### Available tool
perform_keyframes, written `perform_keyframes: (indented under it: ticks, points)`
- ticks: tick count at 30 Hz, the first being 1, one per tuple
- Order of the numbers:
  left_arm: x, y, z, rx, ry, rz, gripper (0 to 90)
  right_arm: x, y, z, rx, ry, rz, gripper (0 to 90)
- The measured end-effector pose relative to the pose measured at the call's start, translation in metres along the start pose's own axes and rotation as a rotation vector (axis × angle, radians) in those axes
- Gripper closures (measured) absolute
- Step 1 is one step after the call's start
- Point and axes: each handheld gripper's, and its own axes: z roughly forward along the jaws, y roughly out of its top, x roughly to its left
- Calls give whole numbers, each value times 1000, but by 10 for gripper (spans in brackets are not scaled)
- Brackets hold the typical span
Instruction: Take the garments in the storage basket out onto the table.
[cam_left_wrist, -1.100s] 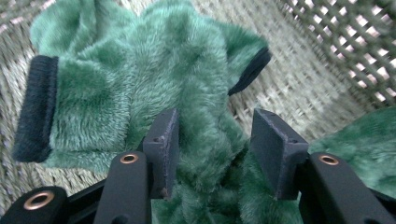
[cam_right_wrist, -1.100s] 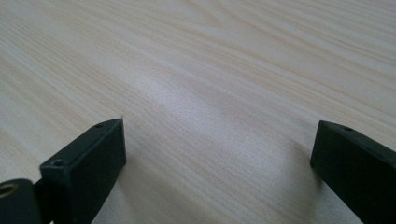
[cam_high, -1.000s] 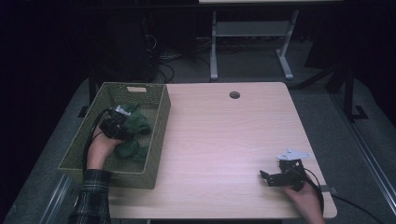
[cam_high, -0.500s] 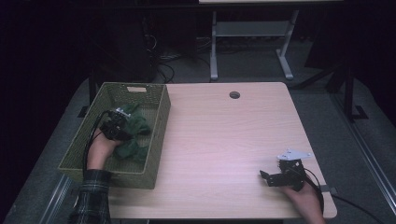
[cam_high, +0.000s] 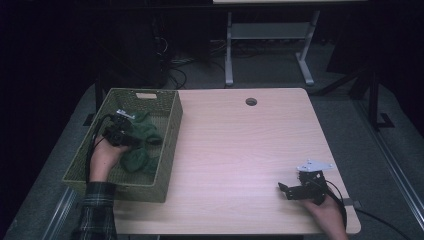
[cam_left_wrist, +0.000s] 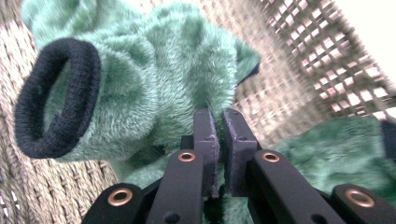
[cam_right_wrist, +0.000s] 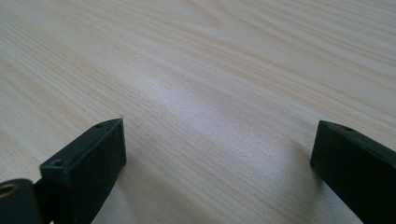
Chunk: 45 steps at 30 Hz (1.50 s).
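Pinching the green fuzzy sock (cam_left_wrist: 154, 79) (black cuff (cam_left_wrist: 58, 98) facing leftward), left tongs (cam_left_wrist: 219, 116) have just closed; right tongs (cam_right_wrist: 217, 154) gape

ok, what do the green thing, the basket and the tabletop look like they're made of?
Green sock: plush, fleecy fabric by its fuzzy nap, with a black ribbed knit cuff. The left tool has just been closing and now pinches a fold of it.
Basket: olive woven wicker or plastic weave, can't tell which; open lattice walls.
Table: pale wood-grain top, matte, probably laminate.
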Motion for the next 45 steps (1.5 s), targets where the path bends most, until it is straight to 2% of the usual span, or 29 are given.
perform_keyframes:
  ticks: [5,10,13,15,29,33,45]
  points:
    - [-3,4,-16,-40,-30,12,853,0,0,0,0,0,0,30]
    - [-4,8,-28,-76,-78,10,854,0,0,0,0,0,0,31]
    - [-3,11,-36,-83,-84,1,855,0,0,0,0,0,0,30]
    - [-2,13,-43,-104,-107,-5,857,0,0,0,0,0,0,31]
    - [-14,33,-91,-227,-196,26,863,0,0,0,0,0,1,31]
    - [-18,39,-104,-262,-205,28,865,0,0,0,0,0,1,31]
    - [-36,58,-136,-337,-217,74,869,0,0,0,0,0,1,31]
